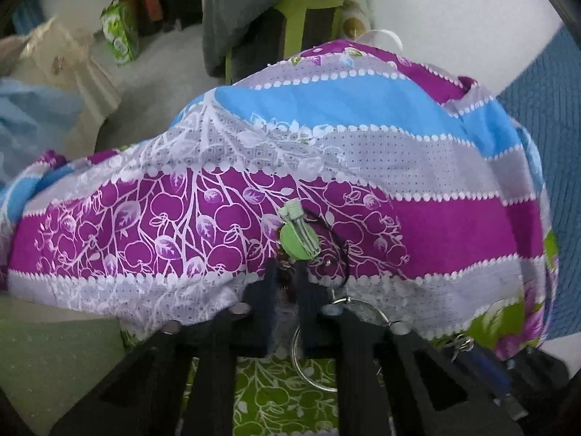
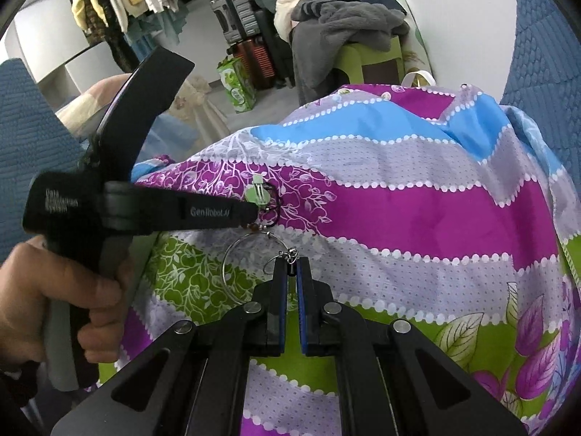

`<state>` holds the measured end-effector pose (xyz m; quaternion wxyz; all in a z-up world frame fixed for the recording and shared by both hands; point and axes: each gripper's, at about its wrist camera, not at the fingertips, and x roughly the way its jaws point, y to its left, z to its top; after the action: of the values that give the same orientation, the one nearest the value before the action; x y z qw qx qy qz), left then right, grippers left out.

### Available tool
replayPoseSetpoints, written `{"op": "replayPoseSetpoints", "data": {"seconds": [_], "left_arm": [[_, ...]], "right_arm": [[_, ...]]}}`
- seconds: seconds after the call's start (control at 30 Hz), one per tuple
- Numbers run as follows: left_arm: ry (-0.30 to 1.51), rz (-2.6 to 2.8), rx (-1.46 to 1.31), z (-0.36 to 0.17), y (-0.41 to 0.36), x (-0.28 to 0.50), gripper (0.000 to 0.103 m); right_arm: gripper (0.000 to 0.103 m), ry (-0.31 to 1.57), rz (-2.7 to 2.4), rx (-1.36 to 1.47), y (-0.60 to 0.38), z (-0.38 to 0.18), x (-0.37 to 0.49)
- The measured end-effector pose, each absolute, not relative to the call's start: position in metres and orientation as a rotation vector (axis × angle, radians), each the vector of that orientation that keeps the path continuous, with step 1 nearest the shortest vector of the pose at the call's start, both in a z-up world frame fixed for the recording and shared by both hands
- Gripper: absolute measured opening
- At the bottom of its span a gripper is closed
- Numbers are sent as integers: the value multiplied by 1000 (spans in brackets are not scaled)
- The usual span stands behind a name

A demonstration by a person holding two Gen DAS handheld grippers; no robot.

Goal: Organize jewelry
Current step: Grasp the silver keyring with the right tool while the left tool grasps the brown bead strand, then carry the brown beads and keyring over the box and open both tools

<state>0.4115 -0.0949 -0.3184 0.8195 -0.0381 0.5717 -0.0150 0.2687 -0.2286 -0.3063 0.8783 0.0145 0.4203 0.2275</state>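
Note:
A green hair clip [image 1: 298,234] lies on the purple band of a patterned bedsheet [image 1: 417,225], with a thin black cord beside it. My left gripper [image 1: 288,283] is nearly shut on a small brown beaded piece just below the clip; it shows from the side in the right wrist view [image 2: 256,214]. A large silver hoop [image 2: 238,272] lies on the sheet, also in the left wrist view [image 1: 312,359]. My right gripper [image 2: 291,267] is shut on a small metal clasp [image 2: 289,255] joined to a thin wire loop by the hoop.
The sheet covers a rounded mound. Behind it stand a green stool [image 2: 366,60] piled with grey clothes, suitcases [image 2: 250,32], a green patterned bag [image 2: 238,85] and hanging clothes. Blue quilted fabric [image 2: 544,54] lies at the right. A hand [image 2: 61,298] holds the left gripper.

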Motion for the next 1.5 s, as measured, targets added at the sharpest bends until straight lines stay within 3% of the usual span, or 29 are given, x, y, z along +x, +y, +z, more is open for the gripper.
{"op": "replayPoseSetpoints", "data": {"seconds": [0.27, 0.67, 1.5], "left_arm": [[1191, -90, -102, -306, -101, 399, 5], [1107, -203, -161, -240, -99, 355, 5], [920, -208, -170, -67, -25, 290, 5]], "right_arm": [[3, 842, 465, 33, -229, -294, 267], [3, 803, 438, 44, -229, -266, 254], [3, 620, 451, -56, -172, -104, 213]]}}
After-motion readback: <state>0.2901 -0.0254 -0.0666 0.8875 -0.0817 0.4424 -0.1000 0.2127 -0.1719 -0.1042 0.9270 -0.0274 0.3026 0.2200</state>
